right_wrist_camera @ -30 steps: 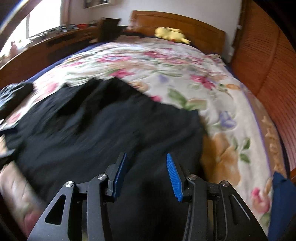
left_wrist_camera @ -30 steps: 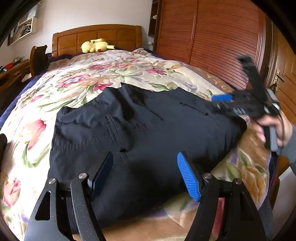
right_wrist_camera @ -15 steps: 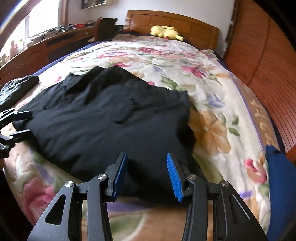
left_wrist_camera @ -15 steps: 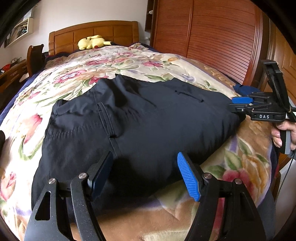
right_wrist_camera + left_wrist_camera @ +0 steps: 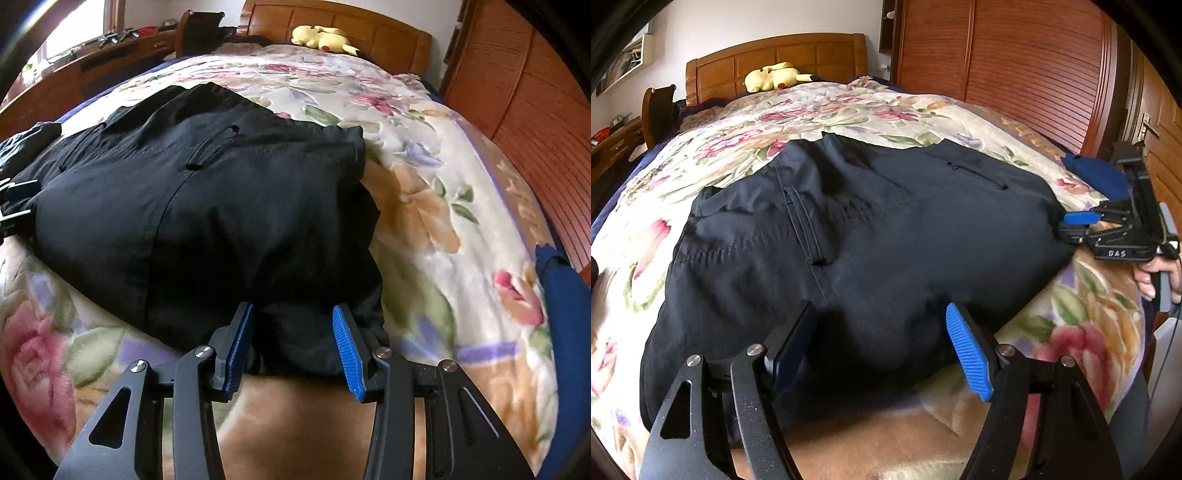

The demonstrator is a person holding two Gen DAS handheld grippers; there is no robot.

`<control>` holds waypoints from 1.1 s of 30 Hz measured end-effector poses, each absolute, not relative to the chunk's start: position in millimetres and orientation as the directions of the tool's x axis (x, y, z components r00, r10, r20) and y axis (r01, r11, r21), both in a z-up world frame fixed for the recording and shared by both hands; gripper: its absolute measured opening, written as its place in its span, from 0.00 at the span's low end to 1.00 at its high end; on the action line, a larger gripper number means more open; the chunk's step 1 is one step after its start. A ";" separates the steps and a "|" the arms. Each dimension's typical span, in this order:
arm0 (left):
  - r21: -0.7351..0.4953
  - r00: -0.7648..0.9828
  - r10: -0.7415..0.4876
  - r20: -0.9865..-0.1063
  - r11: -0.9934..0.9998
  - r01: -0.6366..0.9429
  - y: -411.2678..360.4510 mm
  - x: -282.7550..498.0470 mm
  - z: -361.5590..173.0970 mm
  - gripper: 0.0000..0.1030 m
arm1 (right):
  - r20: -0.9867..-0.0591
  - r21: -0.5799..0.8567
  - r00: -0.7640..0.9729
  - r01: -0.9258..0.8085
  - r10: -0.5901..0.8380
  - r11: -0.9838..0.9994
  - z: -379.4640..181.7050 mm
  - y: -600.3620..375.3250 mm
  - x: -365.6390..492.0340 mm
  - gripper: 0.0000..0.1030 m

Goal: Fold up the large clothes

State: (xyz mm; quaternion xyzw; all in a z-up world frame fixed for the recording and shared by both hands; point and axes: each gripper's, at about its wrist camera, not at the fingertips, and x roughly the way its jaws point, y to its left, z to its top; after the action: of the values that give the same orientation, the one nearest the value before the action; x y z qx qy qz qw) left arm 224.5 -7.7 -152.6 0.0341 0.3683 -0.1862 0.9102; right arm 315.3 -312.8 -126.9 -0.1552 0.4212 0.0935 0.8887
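Both grippers stand at the bed's [image 5: 1089, 314] near edge, where the folded black trousers [image 5: 868, 240] lie. The left gripper [image 5: 882, 354] gapes wide over their near hem. The right gripper [image 5: 293, 347], jaws apart, straddles their right-hand corner without pinching.

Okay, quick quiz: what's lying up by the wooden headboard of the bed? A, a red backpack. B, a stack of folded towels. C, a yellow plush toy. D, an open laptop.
C: a yellow plush toy lies against the wooden headboard, beyond the dark trousers spread on the floral blanket.
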 end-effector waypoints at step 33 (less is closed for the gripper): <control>-0.066 0.651 -0.310 -0.693 0.926 0.371 -9.0 229.9 -159.7 0.74 | -0.712 -0.187 0.700 -0.274 0.062 0.943 -97.5 -285.3 300.8 0.45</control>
State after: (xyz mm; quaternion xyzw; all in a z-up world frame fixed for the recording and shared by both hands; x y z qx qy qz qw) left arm 229.9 -9.0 -159.7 0.0408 0.3730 -0.1874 0.9078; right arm 300.8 -285.3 -97.5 -0.1408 0.3762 0.0920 0.9111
